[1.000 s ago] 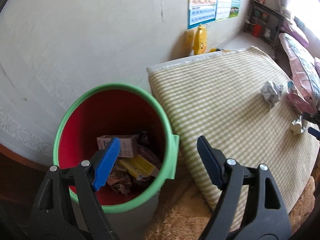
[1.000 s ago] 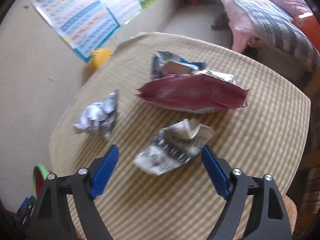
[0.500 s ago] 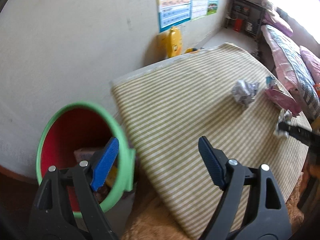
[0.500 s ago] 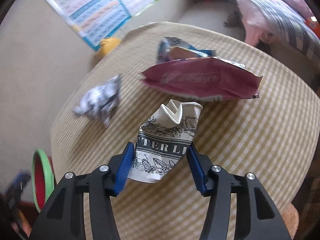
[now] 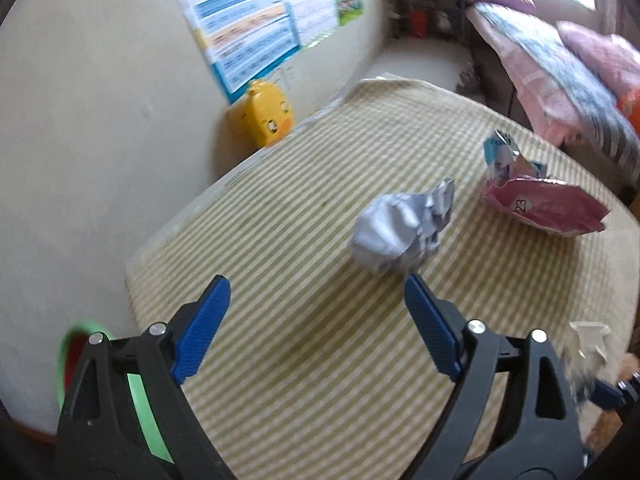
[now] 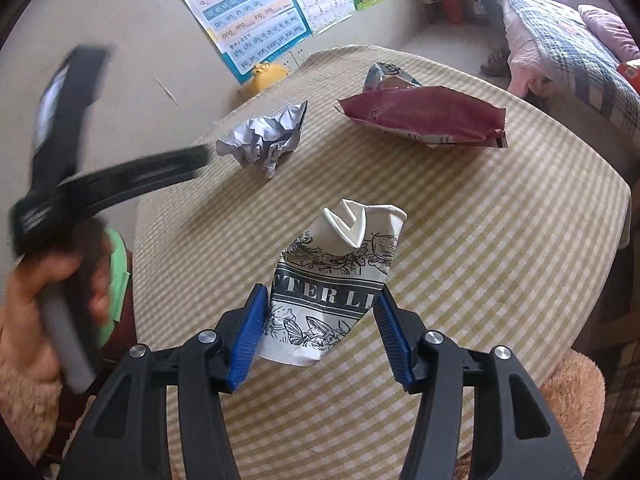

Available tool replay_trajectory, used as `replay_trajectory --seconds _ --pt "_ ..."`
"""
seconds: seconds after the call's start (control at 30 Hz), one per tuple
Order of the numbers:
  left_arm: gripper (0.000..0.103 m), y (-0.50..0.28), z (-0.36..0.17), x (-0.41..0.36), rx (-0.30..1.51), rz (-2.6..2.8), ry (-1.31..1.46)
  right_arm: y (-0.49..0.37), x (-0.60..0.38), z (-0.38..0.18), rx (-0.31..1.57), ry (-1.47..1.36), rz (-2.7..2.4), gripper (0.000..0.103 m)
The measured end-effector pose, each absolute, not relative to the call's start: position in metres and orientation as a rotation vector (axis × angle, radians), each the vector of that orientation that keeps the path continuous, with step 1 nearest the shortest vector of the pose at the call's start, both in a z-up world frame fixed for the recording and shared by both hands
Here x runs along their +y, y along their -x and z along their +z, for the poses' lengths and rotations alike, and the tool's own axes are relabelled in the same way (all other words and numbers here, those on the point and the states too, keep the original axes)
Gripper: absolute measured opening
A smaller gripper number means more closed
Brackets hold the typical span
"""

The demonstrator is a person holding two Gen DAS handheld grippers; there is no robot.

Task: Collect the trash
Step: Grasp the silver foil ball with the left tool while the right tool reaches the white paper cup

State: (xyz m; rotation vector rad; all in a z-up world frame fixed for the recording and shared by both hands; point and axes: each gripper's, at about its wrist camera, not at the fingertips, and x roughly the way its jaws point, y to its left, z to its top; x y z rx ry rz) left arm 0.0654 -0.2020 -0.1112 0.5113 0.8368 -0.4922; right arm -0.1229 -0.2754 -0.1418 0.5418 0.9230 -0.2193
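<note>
Half hidden behind the left gripper (image 5: 316, 304), spread wide over the striped mat (image 5: 280, 240): a green bin (image 5: 64, 344). Clamped in the right gripper (image 6: 320, 320): a crushed cup (image 6: 336, 280) (lettering cut off, "TER LI"). Beyond, crumpled paper (image 6: 266, 140), then a maroon bag (image 6: 428, 120), print blurred.

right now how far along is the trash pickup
Partly done. In hand: the right hand-held gripper is shut on the crushed paper cup, not yet binned. The left hand-held gripper is open and empty, pointing toward the crumpled paper ball. Left on the table: that ball, the maroon snack bag and the blue wrapper.
</note>
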Motion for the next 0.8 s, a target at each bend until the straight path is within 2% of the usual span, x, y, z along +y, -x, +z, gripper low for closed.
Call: replay_trajectory --seconds 0.2,0.53,0.57,0.63,0.67,0.73,0.8 --pt "0.087 -0.076 -0.127 -0.250 0.815 -0.511 -0.631 0.130 -0.292 -0.143 0.904 -0.609 -0.227 0.053" --pt "0.087 -0.083 -0.155 -0.280 0.914 -0.570 -0.697 0.134 -0.304 -0.149 0.897 -0.678 -0.216 0.054" --pt "0.085 -0.086 -0.157 -0.281 0.941 -0.573 -0.679 0.133 -0.304 -0.149 0.901 -0.675 -0.212 0.054" --pt "0.072 -0.088 -0.160 -0.282 0.974 -0.567 -0.648 0.132 -0.301 -0.149 0.906 -0.664 -0.202 0.054" --pt "0.069 -0.088 -0.161 -0.282 0.980 -0.561 -0.644 0.132 -0.300 -0.149 0.907 -0.660 -0.199 0.054" --pt "0.052 -0.089 -0.160 -0.280 0.978 -0.554 -0.640 0.131 -0.299 -0.149 0.909 -0.653 -0.192 0.054" --pt "0.049 -0.089 -0.157 -0.277 0.979 -0.566 -0.624 0.130 -0.298 -0.150 0.911 -0.655 -0.189 0.053"
